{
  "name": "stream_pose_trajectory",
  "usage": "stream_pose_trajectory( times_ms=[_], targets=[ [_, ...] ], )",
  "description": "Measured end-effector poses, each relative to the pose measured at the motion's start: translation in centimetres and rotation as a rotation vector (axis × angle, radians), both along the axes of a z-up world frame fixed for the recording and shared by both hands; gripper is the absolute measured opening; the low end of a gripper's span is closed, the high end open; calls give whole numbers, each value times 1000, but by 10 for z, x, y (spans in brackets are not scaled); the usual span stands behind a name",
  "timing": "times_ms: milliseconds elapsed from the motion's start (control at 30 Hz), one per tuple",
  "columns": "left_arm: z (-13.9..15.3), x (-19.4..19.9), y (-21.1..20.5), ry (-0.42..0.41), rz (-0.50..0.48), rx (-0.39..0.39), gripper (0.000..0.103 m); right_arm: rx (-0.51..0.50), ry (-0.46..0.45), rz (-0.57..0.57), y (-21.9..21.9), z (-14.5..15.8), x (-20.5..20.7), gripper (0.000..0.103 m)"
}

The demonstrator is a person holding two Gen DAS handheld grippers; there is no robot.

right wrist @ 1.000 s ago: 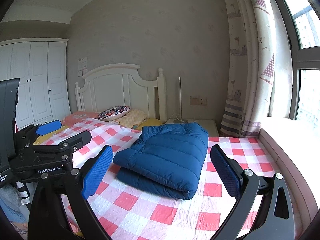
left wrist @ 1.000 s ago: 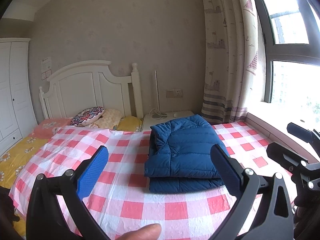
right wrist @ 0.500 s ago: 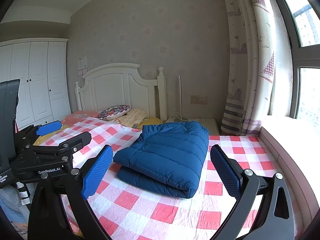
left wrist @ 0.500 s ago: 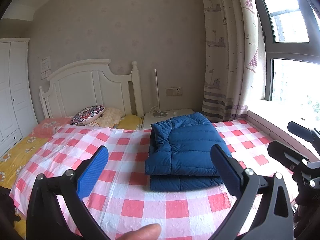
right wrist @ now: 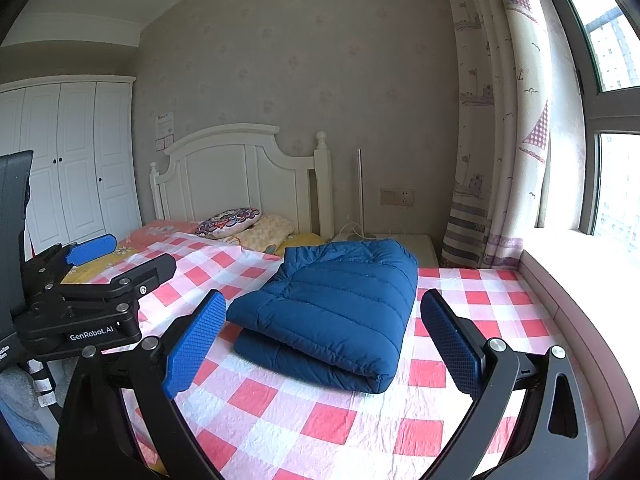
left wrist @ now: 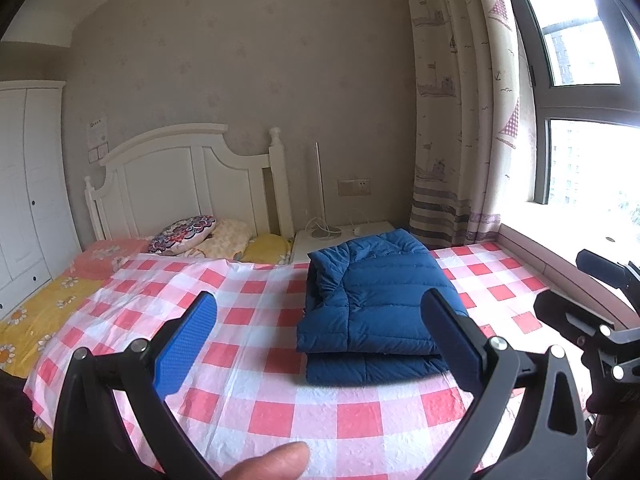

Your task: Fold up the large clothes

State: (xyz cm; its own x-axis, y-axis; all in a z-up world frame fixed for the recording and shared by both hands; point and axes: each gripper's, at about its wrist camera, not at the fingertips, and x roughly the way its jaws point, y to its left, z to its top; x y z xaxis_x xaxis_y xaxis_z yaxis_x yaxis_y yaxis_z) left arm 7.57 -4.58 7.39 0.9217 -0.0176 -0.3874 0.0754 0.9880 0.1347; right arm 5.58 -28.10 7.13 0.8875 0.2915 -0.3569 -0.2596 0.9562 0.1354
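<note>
Fingertip (left wrist: 276, 460) of the person showed at the bottom edge of the left wrist view, just under the left gripper (left wrist: 320, 332). This gripper was held above the near part of the bed with its 2 blue-padded fingers (left wrist: 184, 344) spread wide, and nothing was between them. The right gripper (right wrist: 320, 332) was wide apart in the same way and held nothing. Each gripper was also visible at the side of the other camera's view.

Beyond the fingers, the red and white checked sheet (left wrist: 352, 420) covered the bed. The blue puffy jacket (left wrist: 376, 304) lay on this sheet, folded into a thick rectangle of at least 2 layers, on the window side of the bed. Neither gripper touched it.

Farther away, a patterned pillow (left wrist: 182, 230) rested against the white headboard (left wrist: 180, 184). A small white nightstand (left wrist: 340, 234) stood beside the bed, a curtain (left wrist: 460, 120) hung near the window, and a white wardrobe (right wrist: 76, 160) stood at the left.
</note>
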Motion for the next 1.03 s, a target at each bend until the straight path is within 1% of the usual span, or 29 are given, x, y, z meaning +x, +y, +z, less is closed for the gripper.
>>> stream_pose_trajectory(
  times_ms=[267,433,600,767,833,867,900,967,1000,1033],
  targets=[
    [0,0,-1,-1,0,2,101,0,1,0,0,-1,0,96],
    [-2,3,-2,-2,5,9,101,-8,18,-3,4,-7,3,96],
    [-11,21,-6,17,9,28,101,-21,61,-2,9,-18,19,96],
    [-27,45,-7,3,17,10,101,-27,128,-2,12,-35,49,96],
    [-36,66,-7,58,-2,27,101,-27,161,5,8,-43,65,96],
    [-42,82,-2,109,-3,45,101,-22,173,4,1,-45,72,96],
    [-45,91,3,136,2,51,101,-19,184,-8,-5,-46,80,96],
    [-57,129,36,209,65,46,101,-27,207,-61,-30,-47,97,96],
    [-62,144,52,235,100,51,101,-54,231,-113,-55,-47,111,96],
    [-68,169,80,275,162,55,101,-70,244,-146,-72,-46,119,96]
  ],
)
